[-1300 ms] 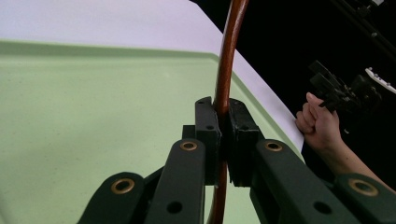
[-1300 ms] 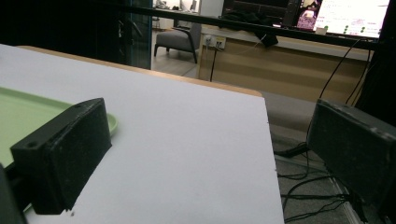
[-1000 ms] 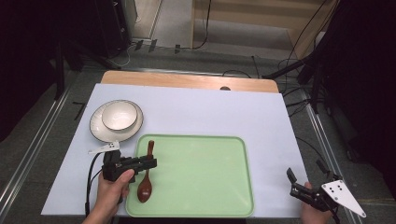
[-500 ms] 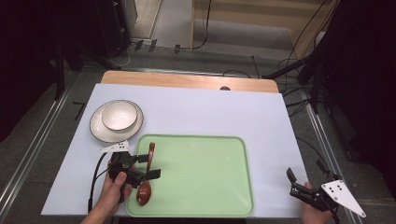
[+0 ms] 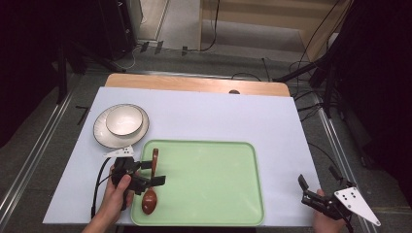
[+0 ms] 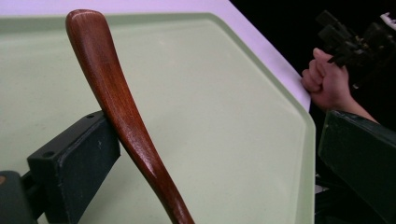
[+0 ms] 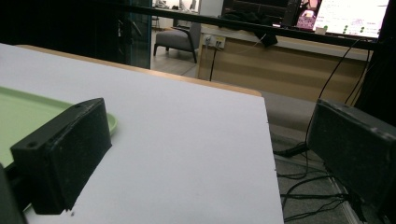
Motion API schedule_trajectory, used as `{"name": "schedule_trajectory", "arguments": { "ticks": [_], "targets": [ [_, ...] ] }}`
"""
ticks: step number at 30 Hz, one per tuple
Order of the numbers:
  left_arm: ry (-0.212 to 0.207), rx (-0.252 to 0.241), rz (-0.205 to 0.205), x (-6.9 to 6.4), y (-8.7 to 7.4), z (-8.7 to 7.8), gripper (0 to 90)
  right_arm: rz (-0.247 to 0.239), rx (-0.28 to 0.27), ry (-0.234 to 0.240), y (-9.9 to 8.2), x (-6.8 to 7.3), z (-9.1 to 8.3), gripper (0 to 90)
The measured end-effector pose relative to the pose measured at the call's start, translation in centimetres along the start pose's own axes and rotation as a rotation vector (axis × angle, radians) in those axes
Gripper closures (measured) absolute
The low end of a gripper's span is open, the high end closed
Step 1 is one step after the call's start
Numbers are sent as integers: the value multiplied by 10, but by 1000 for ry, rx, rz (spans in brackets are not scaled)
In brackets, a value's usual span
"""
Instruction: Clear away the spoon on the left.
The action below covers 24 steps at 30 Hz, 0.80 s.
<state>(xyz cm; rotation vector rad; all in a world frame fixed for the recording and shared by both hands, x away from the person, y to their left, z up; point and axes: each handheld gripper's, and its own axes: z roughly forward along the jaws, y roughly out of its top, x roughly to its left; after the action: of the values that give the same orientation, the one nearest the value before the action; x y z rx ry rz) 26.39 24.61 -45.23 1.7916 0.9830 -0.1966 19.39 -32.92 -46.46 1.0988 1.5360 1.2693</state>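
At the near left corner of the green tray (image 5: pixel 209 184), the left gripper (image 5: pixel 148 174) sits in the person's left hand (image 5: pixel 116 196) with its jaws spread wide, having just been opening; the wooden spoon (image 5: pixel 151 187) lies between them on the tray floor, its bowl toward the near rim and its handle pointing away. Seen from the left gripper view, the spoon's handle (image 6: pixel 122 112) leans against one jaw while the other jaw stands well apart from it, so nothing is clamped. Over at the near right corner of the white table cover (image 5: pixel 218 116), the right gripper (image 5: pixel 318 187) rests with its jaws wide apart and nothing between them. Farther back on the left, just beyond the tray's corner, a small white bowl (image 5: pixel 124 120) sits on a plate (image 5: pixel 103 136)
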Motion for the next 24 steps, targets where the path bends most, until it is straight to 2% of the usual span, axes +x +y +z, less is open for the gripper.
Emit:
{"name": "schedule_trajectory", "arguments": {
  "ticks": [2, 8, 11, 14, 18, 21, 24],
  "targets": [
    [25, 14, 4, 3, -1, 0, 0, -1, -3, -3, 0, 0, 0, 0],
    [23, 40, 2, 5, -2, 1, 0, -3, 0, -3, 0, 0, 0, 0],
    [62, 73, 8, 5, -2, 3, 0, -2, -3, -2, 0, 0, 0, 0],
    [65, 84, 9, 6, -2, 4, 0, -2, -3, -2, 0, 0, 0, 0],
    [95, 133, 11, 8, -4, 7, 0, -2, -2, -2, 0, 0, 0, 0],
    [100, 128, 13, 8, -4, 7, 0, -3, -5, 0, 0, -1, 0, 0],
    [87, 104, 13, 9, -4, 4, 0, -2, -3, -1, 0, -1, 0, 0]
  ]
}}
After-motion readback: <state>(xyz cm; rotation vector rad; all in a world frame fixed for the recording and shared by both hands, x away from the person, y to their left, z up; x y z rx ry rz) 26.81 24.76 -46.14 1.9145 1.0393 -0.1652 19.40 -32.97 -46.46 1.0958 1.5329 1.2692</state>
